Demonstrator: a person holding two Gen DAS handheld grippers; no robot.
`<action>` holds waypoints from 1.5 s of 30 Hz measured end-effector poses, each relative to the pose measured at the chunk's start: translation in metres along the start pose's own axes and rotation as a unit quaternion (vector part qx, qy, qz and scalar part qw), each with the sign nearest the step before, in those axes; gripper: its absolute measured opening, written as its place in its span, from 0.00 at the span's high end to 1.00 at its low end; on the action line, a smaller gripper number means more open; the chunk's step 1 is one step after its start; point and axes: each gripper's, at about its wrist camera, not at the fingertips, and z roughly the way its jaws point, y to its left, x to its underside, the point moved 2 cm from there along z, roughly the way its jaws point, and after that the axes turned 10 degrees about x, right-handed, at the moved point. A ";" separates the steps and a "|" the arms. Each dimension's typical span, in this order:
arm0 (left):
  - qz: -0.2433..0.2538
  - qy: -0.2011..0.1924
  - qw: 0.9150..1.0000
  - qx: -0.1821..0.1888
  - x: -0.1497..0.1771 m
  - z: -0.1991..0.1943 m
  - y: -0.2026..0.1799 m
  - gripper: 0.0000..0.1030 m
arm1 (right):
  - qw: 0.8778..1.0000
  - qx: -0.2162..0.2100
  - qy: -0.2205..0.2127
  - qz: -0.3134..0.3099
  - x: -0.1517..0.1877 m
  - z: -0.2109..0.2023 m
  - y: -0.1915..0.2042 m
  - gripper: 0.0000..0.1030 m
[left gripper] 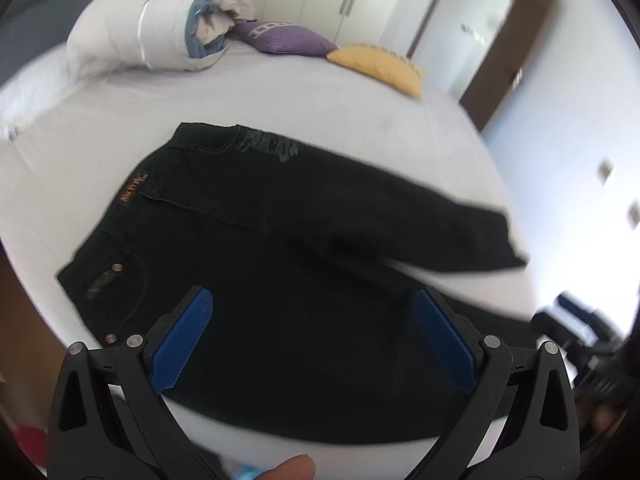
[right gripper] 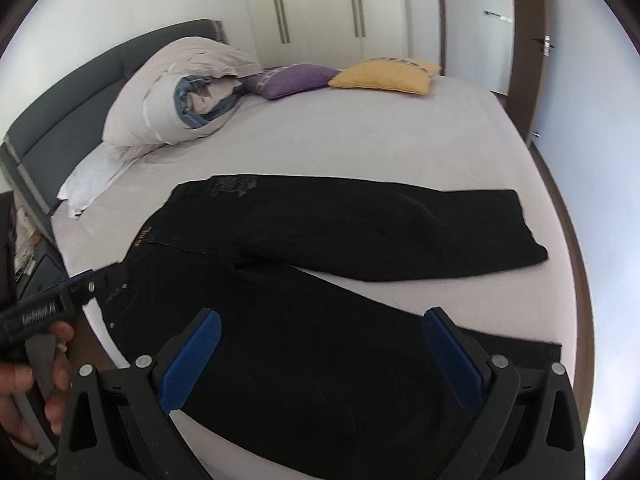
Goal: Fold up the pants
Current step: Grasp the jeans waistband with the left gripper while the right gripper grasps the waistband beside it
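Both tongs, left (left gripper: 314, 330) and right (right gripper: 322, 350), hang wide open, empty, over unfolded black jeans (right gripper: 320, 264); next, grasp the near leg.

Bed with pale grey fitted sheet (right gripper: 360, 140) and dark grey upholstered headboard (right gripper: 72, 108); rolled beige duvet (right gripper: 180, 80); purple cushion (right gripper: 296, 78); yellow cushion (right gripper: 388, 74); white wardrobe doors with long metal handles (right gripper: 320, 4).

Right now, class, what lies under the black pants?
The black pants lie spread on the bed's pale sheet, which shows all around them. Anything between cloth and sheet is covered and cannot be seen.
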 end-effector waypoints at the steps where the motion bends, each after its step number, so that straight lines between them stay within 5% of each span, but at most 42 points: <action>1: -0.019 -0.017 1.000 0.017 -0.011 -0.001 0.008 0.00 | 1.000 -0.015 -0.005 -0.010 -0.006 0.003 0.000 0.00; 4: -0.066 -0.098 0.991 0.060 -0.052 -0.005 0.033 0.00 | 0.996 -0.059 -0.037 -0.055 -0.032 0.015 0.003 0.00; 6: -0.083 -0.133 0.987 0.047 -0.078 -0.003 0.047 0.00 | 0.992 -0.072 -0.049 -0.087 -0.054 0.031 0.006 0.00; 9: -0.095 -0.060 0.994 0.003 -0.126 0.033 0.062 0.00 | 0.989 -0.089 -0.044 -0.108 -0.082 0.063 0.006 0.00; 16: -0.187 -0.056 0.978 0.073 -0.221 0.099 0.122 0.00 | 0.988 -0.099 -0.009 -0.117 -0.131 0.157 -0.007 0.00; 19: -0.108 -0.036 0.993 0.035 -0.258 0.135 0.128 0.00 | 0.986 -0.113 -0.008 -0.122 -0.145 0.188 -0.012 0.00; 22: 0.059 0.024 0.998 -0.029 -0.271 0.183 0.112 0.00 | 0.981 -0.127 0.007 -0.149 -0.155 0.215 -0.012 0.02; 25: 0.184 0.096 0.977 -0.041 -0.258 0.232 0.103 0.01 | 0.967 -0.168 0.046 -0.183 -0.161 0.241 -0.007 0.14; 29: 0.312 0.162 0.933 -0.080 -0.231 0.278 0.104 0.01 | 0.953 -0.190 0.077 -0.223 -0.163 0.272 0.005 0.23; 36: 0.397 0.234 0.883 -0.089 -0.231 0.331 0.133 0.01 | 0.935 -0.210 0.102 -0.266 -0.158 0.304 0.022 0.40; 42: 0.411 0.275 0.866 -0.080 -0.236 0.360 0.158 0.06 | 0.928 -0.219 0.113 -0.281 -0.160 0.324 0.030 0.44; 45: 0.398 0.291 0.867 -0.073 -0.239 0.379 0.167 0.06 | 0.927 -0.222 0.113 -0.280 -0.167 0.333 0.036 0.44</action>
